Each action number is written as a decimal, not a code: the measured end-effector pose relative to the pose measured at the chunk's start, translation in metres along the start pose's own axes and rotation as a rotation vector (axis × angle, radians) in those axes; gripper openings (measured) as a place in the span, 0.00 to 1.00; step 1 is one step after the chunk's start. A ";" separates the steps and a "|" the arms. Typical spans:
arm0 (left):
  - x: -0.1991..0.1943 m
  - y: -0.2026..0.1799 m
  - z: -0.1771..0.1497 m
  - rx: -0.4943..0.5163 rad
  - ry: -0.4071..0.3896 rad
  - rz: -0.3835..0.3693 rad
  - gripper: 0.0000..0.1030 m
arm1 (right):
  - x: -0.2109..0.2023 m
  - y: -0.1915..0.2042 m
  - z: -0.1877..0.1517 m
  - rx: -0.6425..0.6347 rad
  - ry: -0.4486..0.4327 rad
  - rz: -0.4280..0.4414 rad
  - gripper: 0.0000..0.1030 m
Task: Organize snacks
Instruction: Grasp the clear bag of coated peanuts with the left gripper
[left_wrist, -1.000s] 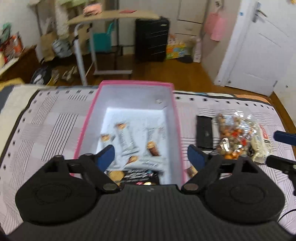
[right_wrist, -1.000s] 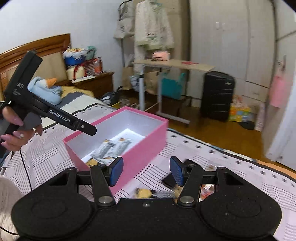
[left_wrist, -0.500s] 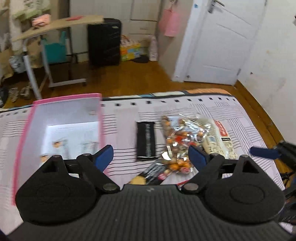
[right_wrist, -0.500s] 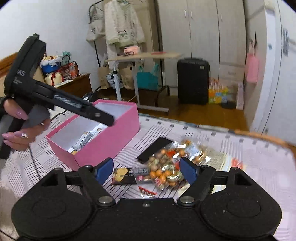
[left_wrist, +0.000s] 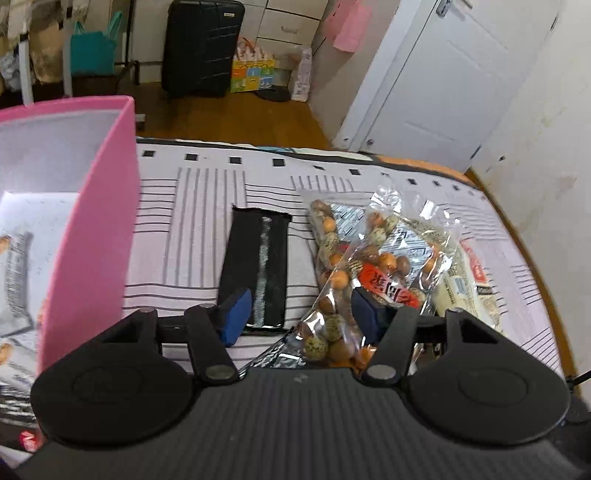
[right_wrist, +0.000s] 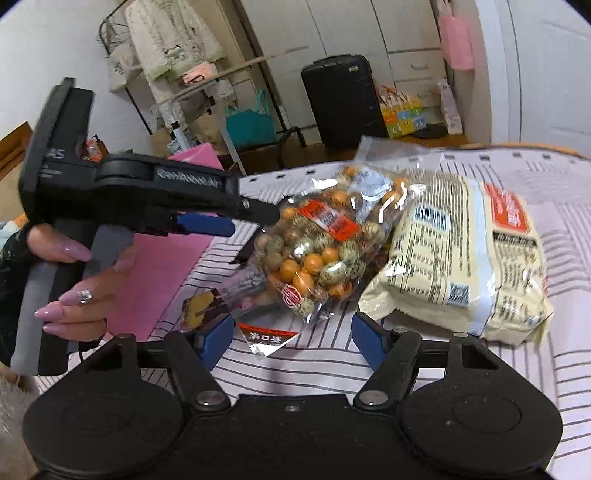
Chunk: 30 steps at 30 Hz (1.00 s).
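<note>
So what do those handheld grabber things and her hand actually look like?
Each gripper is matte black plastic with two round hubs and blue finger pads. The left gripper has a grey pistol handle and white lettering. Her hand has long pink nails and a ring.

Beyond my striped bedspread (left_wrist: 207, 206) I see a black suitcase (left_wrist: 201, 48), a white door (left_wrist: 454, 74) and a teal bag (right_wrist: 251, 125).

On the black handheld left gripper (right_wrist: 207, 218) we read "CenRobot.AI" along its arm, blurred, and the letters "AS" on its upright body. The clear plastic bag of orange and speckled round snacks (right_wrist: 317, 254) carries red labels with Chinese characters that we cannot make out.
</note>
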<state>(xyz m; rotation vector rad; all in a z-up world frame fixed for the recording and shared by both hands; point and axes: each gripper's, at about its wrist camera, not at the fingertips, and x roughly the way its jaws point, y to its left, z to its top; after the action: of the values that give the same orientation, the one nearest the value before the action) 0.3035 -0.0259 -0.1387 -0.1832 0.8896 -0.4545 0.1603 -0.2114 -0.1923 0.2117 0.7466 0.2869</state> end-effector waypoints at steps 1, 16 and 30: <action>0.001 0.003 0.000 -0.016 -0.009 -0.023 0.52 | 0.003 -0.001 -0.002 0.001 0.007 -0.001 0.73; 0.025 0.018 -0.020 -0.136 0.225 -0.213 0.36 | 0.035 0.004 -0.006 0.034 -0.009 -0.092 0.83; 0.016 0.007 -0.026 -0.060 0.217 -0.201 0.32 | 0.060 0.024 -0.014 -0.062 -0.042 -0.215 1.00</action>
<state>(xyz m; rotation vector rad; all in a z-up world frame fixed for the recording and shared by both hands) 0.2943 -0.0259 -0.1689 -0.2835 1.1034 -0.6438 0.1882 -0.1675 -0.2333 0.0772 0.7110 0.1005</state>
